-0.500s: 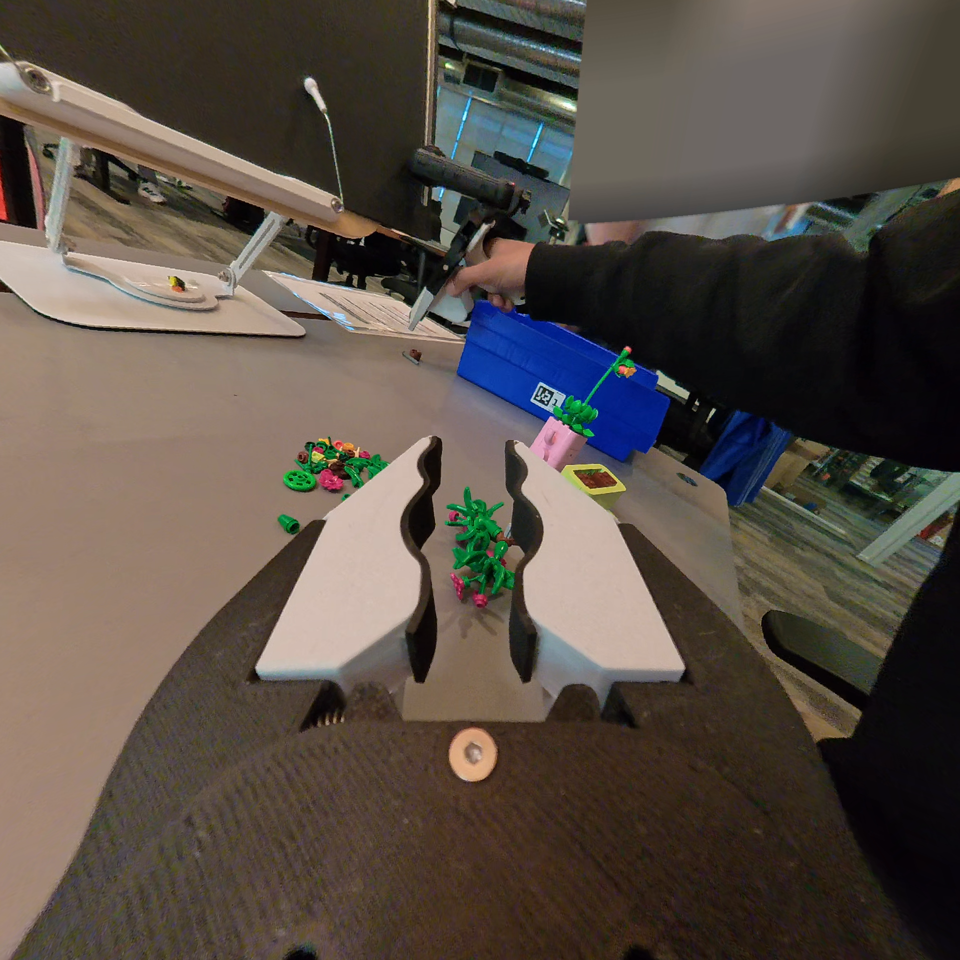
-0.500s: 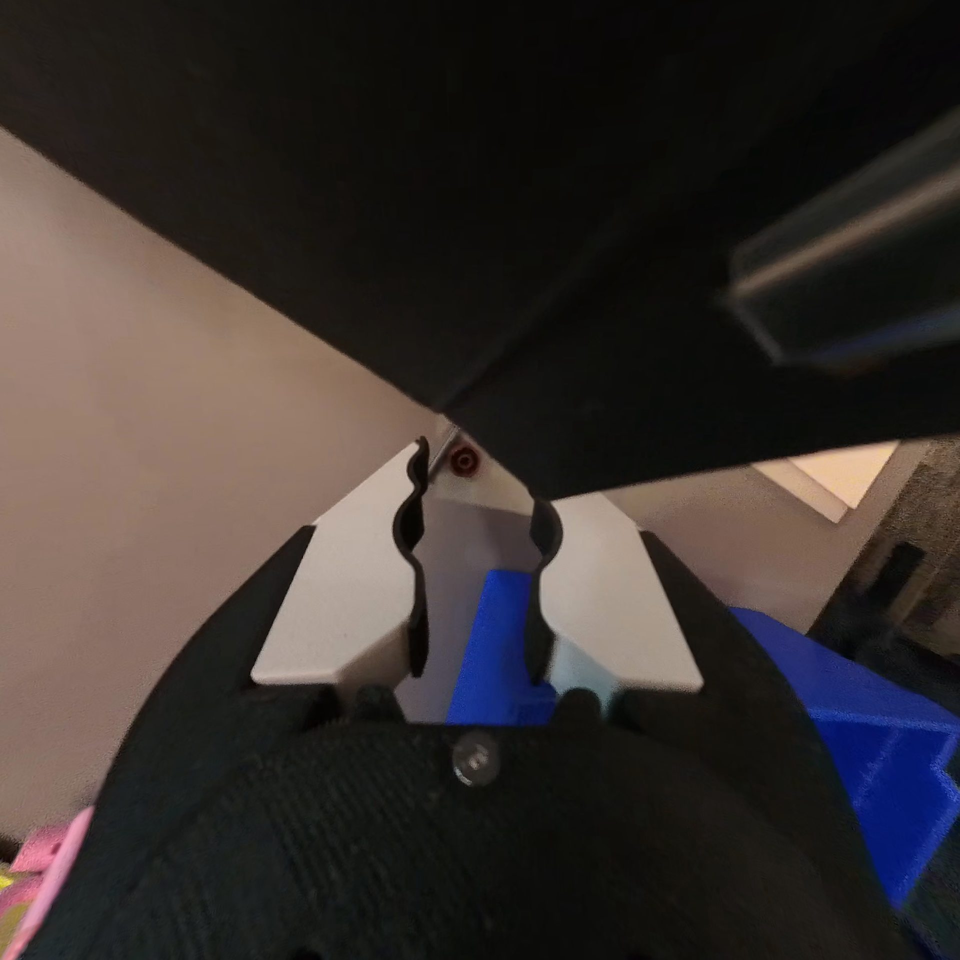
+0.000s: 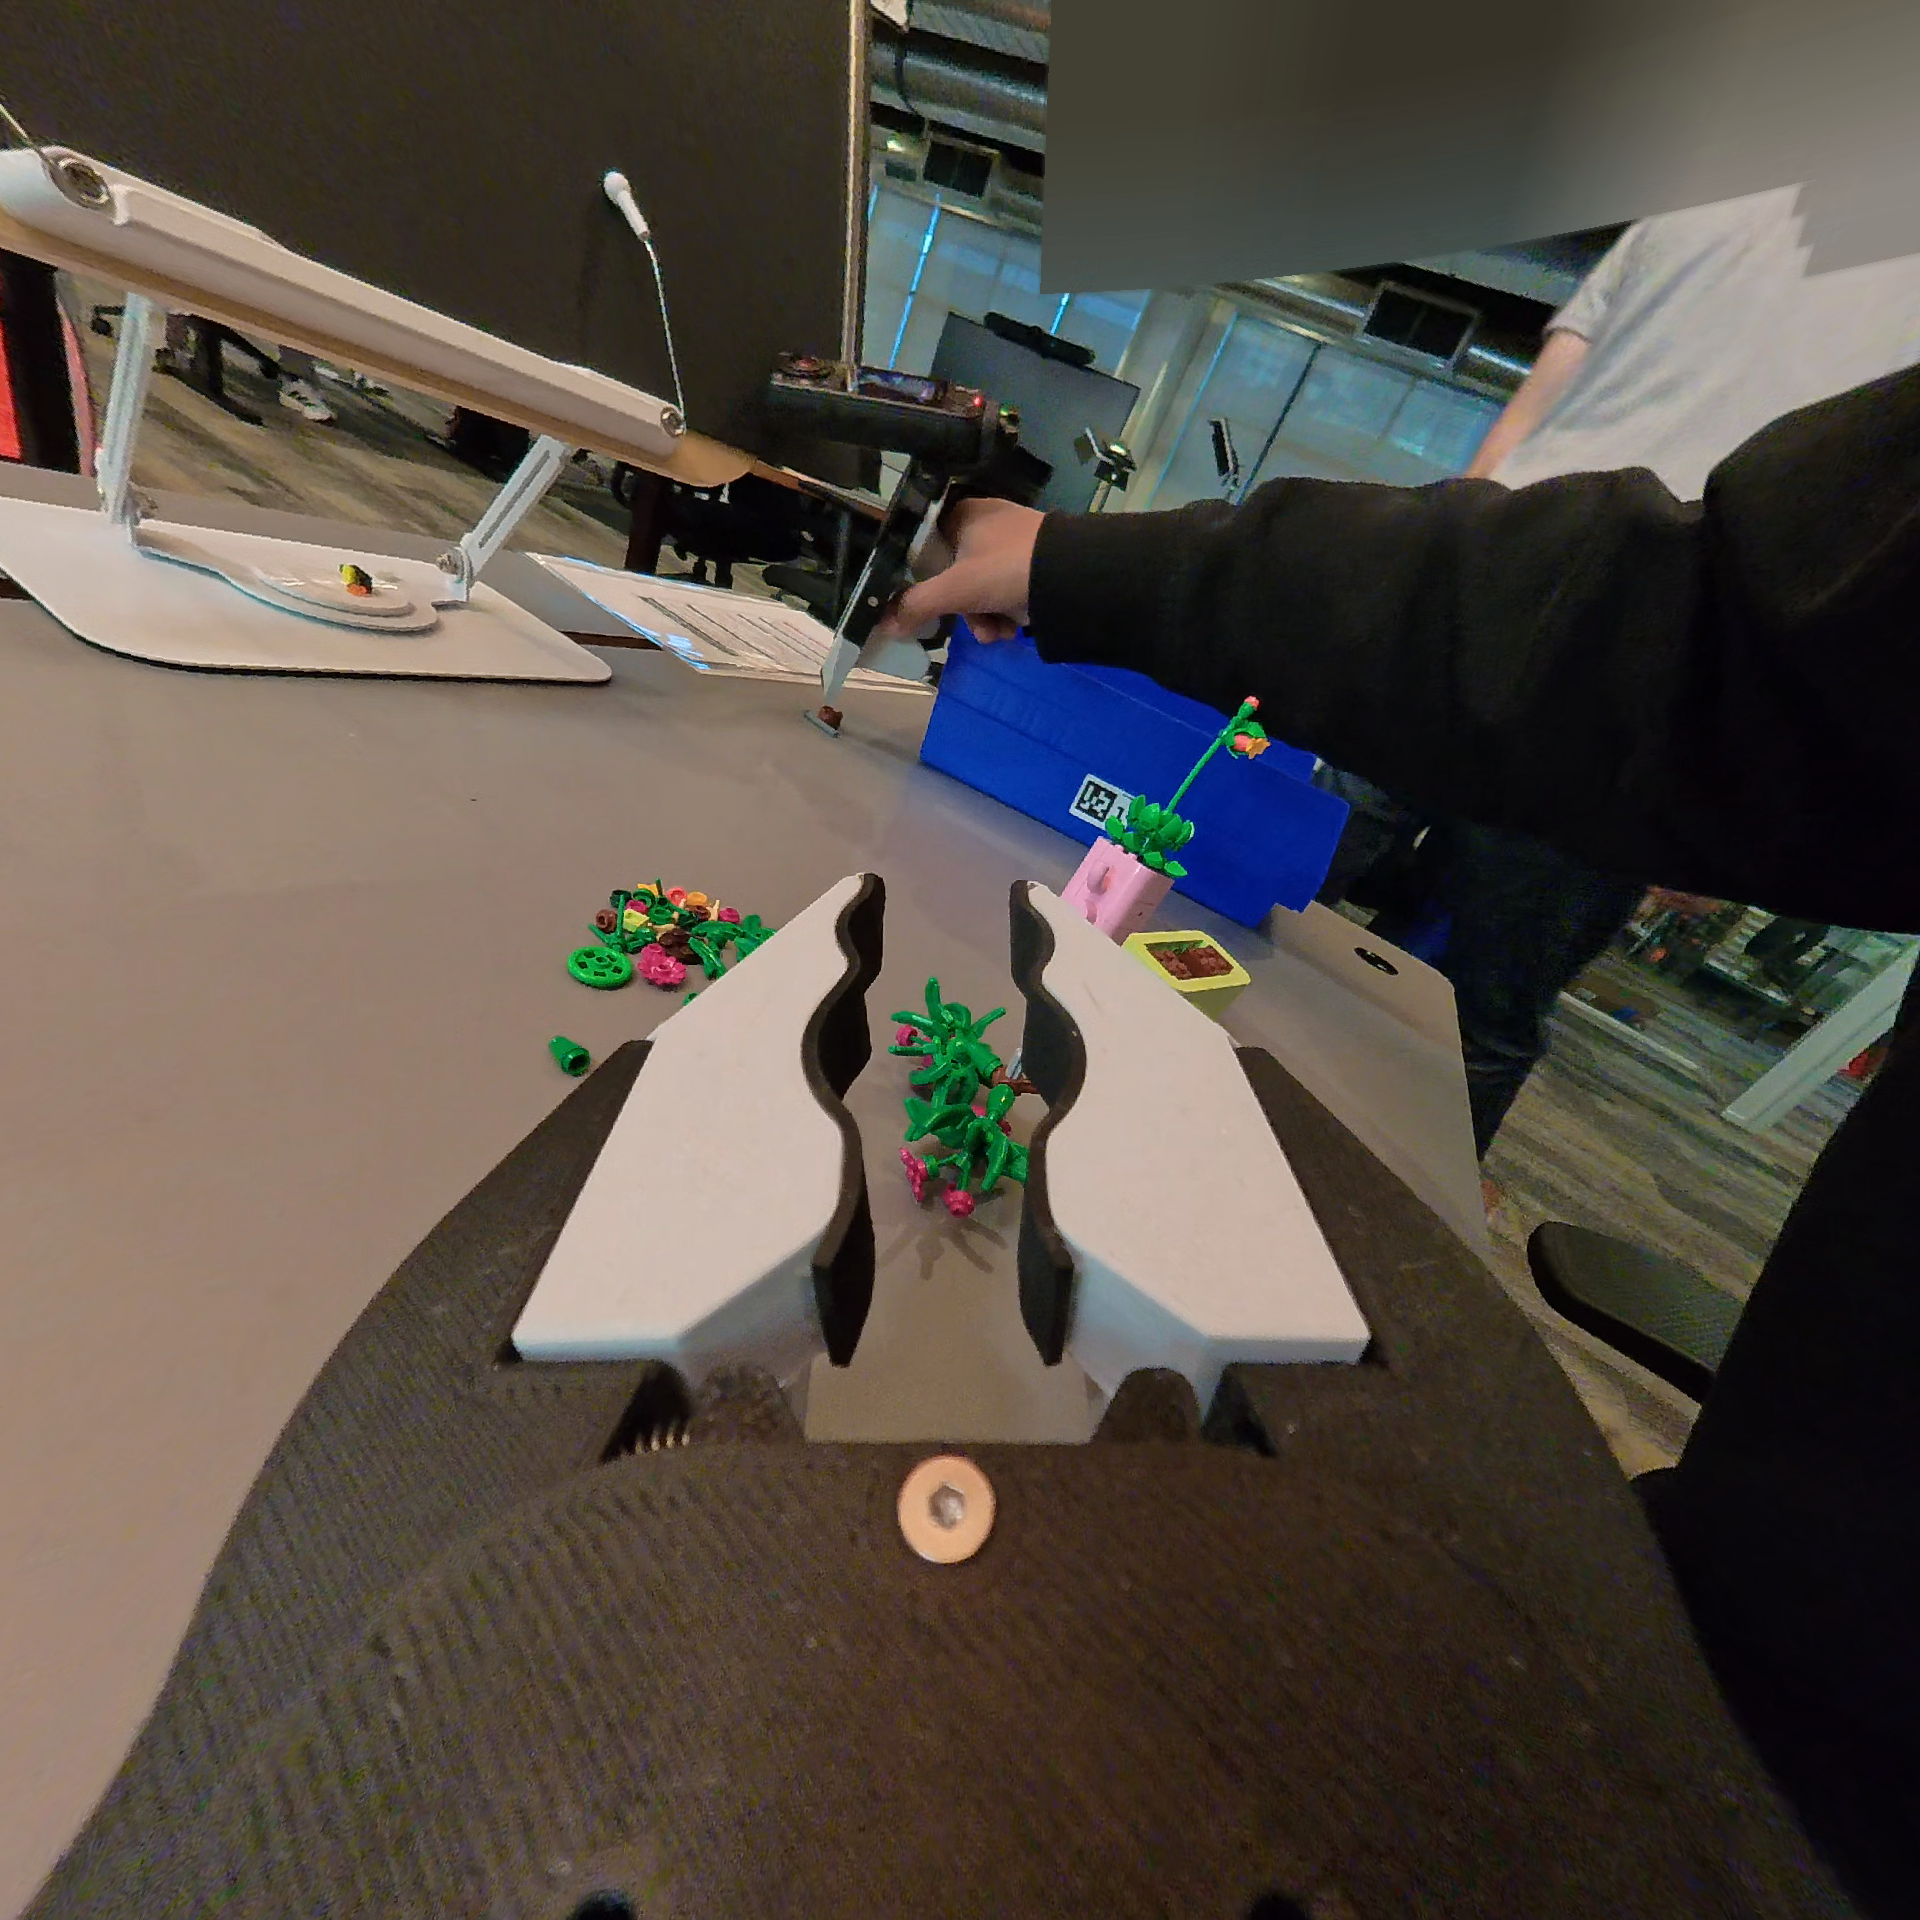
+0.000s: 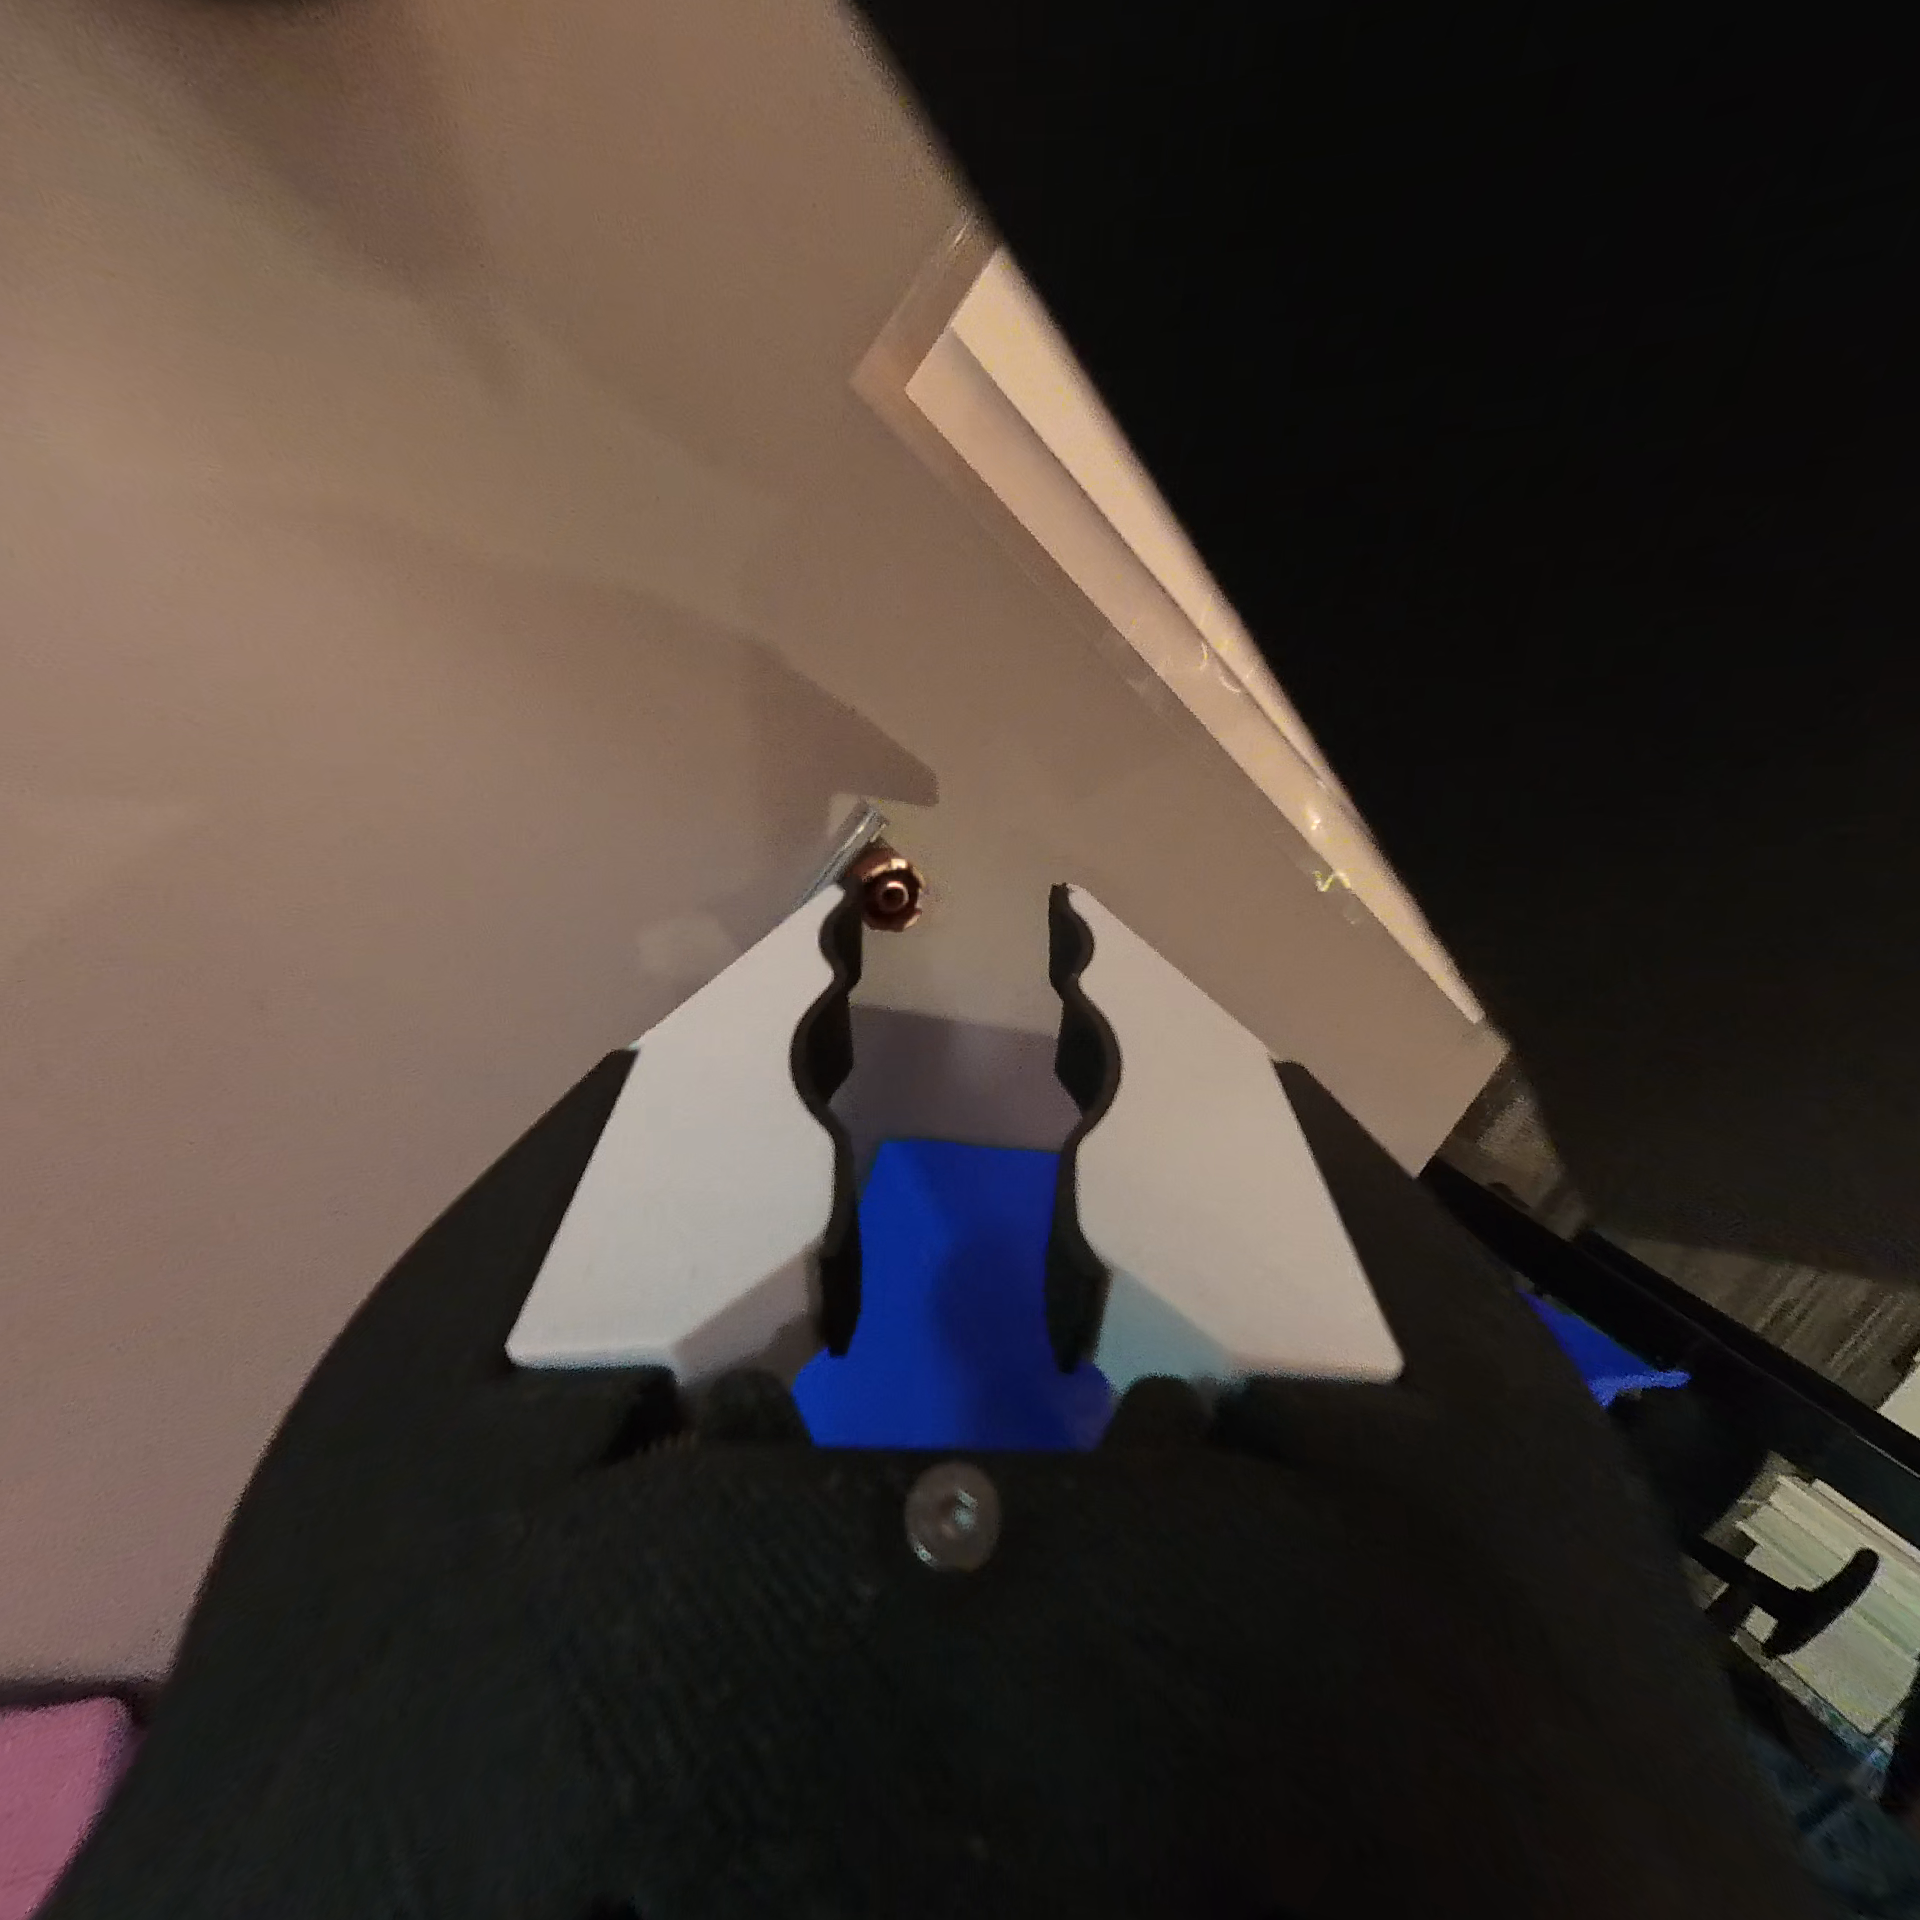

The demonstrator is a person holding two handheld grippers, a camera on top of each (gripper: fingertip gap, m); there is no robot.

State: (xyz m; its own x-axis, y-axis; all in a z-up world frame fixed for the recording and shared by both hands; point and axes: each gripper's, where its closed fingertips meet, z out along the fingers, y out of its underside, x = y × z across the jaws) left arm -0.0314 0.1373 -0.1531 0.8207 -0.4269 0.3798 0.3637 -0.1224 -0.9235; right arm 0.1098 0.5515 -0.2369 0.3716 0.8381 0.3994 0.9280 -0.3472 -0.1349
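My left gripper [image 3: 945, 896] is open and empty, held low over the grey table [image 3: 260, 831]. A green toy plant sprig with pink buds [image 3: 961, 1112] lies on the table between its fingers. My right gripper [image 4: 956, 902] is open, tip down at the table by a small brown round piece [image 4: 888, 896] that sits at its left fingertip. In the left wrist view the right gripper [image 3: 836, 681] reaches just above that brown piece [image 3: 828, 715], beside a blue bin [image 3: 1122, 779].
A pile of small coloured toy pieces [image 3: 665, 930] and a green stud [image 3: 568, 1057] lie left. A pink pot with a flower stem [image 3: 1117, 883] and a yellow pot [image 3: 1190, 966] stand right. A white stand [image 3: 312, 613] and a paper sheet [image 3: 717, 623] lie behind. There is about 45 cm between the tips of the two grippers.
The right gripper has dropped closer to the table and the small brown piece, which now sits at its left fingertip. The left gripper has hardly moved.
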